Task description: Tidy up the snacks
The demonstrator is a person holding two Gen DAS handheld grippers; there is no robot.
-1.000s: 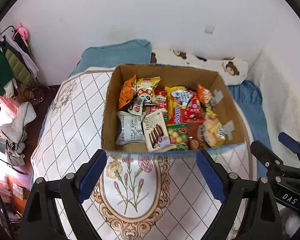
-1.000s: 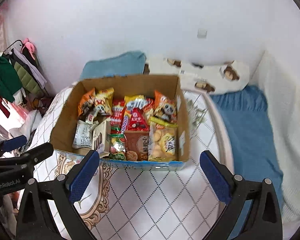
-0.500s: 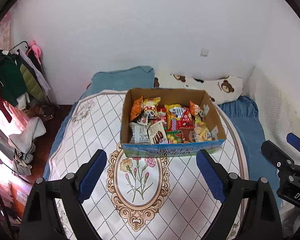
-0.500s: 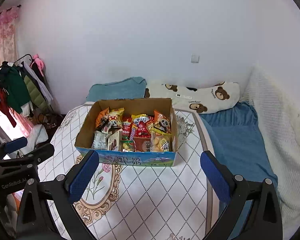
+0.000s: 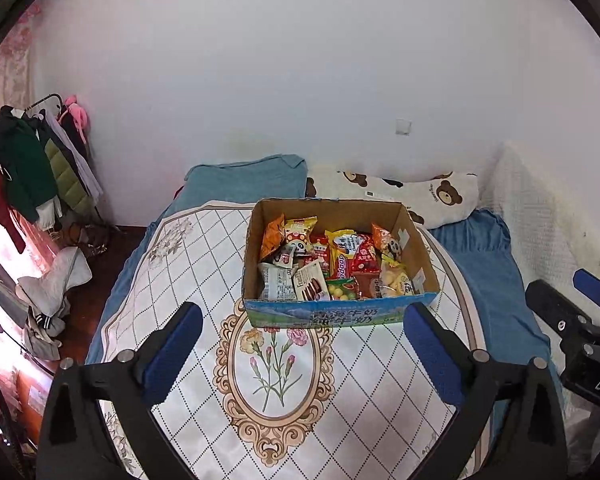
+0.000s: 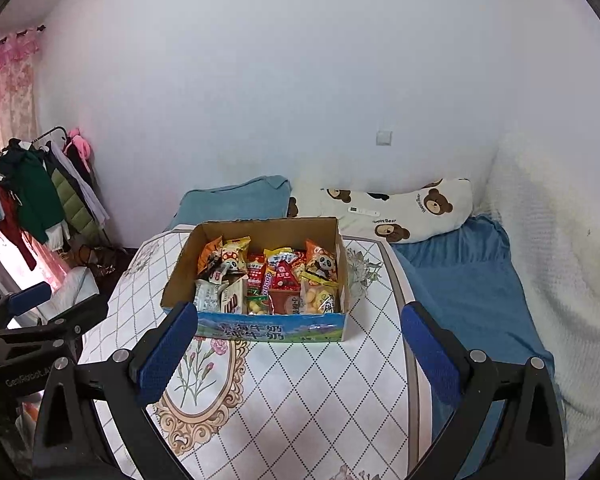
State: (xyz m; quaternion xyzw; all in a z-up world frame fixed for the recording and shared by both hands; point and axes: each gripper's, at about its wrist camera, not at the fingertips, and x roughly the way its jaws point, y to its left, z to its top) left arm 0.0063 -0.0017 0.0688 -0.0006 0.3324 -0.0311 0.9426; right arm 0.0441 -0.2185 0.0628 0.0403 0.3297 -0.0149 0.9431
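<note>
A cardboard box point(image 5: 332, 316) with a blue printed front stands on a round floral-cloth table point(image 5: 268, 364). It holds several snack packets point(image 5: 340, 256), packed upright and flat. It also shows in the right wrist view point(image 6: 272, 330), with the snack packets point(image 6: 276, 276) inside. My left gripper point(image 5: 300, 352) is open and empty, back from the box's front. My right gripper point(image 6: 296, 354) is open and empty, likewise back from the box; it shows at the right edge of the left wrist view point(image 5: 576, 320).
A bed with a blue sheet point(image 6: 468, 280), a blue pillow point(image 5: 244, 180) and a bear-print pillow point(image 6: 384, 208) lies behind and right of the table. A clothes rack point(image 5: 32, 176) stands at the left wall. White laundry point(image 5: 52, 280) lies on the floor.
Both grippers have pulled back and up from the box, so it looks smaller and farther. Both stay open and empty.
</note>
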